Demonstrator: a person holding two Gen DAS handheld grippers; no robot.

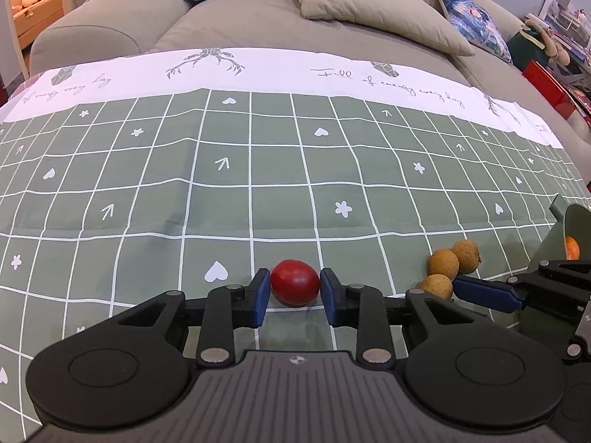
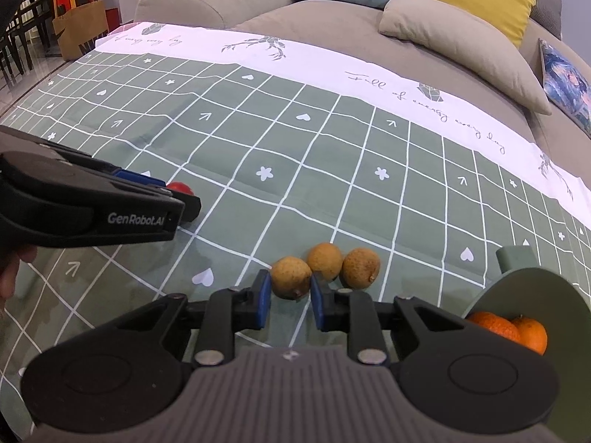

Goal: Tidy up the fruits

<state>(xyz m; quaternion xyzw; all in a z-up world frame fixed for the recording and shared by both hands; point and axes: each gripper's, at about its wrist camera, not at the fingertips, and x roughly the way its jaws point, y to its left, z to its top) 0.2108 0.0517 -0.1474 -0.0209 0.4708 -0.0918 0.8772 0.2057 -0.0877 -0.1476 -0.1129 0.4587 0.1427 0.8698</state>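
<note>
A red cherry tomato (image 1: 294, 282) lies on the green checked cloth (image 1: 258, 192) between the blue pads of my left gripper (image 1: 294, 293); the pads touch both its sides. It also shows in the right wrist view (image 2: 180, 188). Three brown longans (image 2: 325, 267) lie in a row. My right gripper (image 2: 291, 295) has its pads closed on the leftmost longan (image 2: 290, 277). A green bowl (image 2: 532, 288) at the right holds two oranges (image 2: 511, 326).
A beige sofa (image 1: 258, 26) with several cushions (image 1: 369, 3) runs along the far edge of the cloth. A red box (image 1: 550, 85) and clutter stand at the far right. Chairs and a paper bag (image 2: 79, 27) stand at the far left.
</note>
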